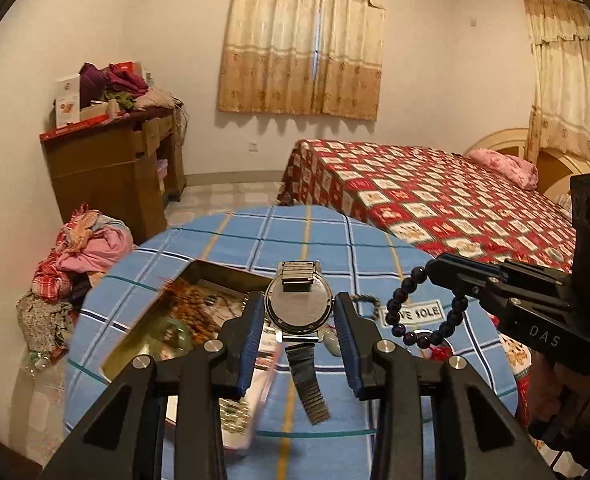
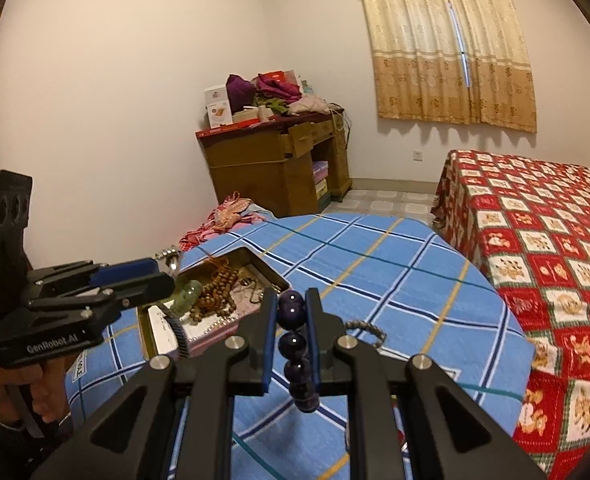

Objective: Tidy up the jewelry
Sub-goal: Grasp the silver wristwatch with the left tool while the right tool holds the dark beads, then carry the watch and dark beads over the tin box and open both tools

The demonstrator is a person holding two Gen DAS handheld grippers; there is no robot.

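1. Between my left gripper's (image 1: pixel 299 316) blue pads sits a silver wristwatch (image 1: pixel 298 309), clamped by its case, strap dangling.
2. My right gripper (image 2: pixel 291 316) pinches a dark bead bracelet (image 2: pixel 295 344), held above the blue checked tablecloth (image 2: pixel 395 280).
3. Beyond, I see the open tin (image 2: pixel 271 270) of jewelry on the table.
4. Farther back stands a red-quilted bed (image 1: pixel 435 200).

The table's (image 2: pixel 395 280) far and right parts lie bare and passable. The open box (image 2: pixel 215 304) crowds its left edge; a small bracelet (image 2: pixel 369 330) lies near the middle.
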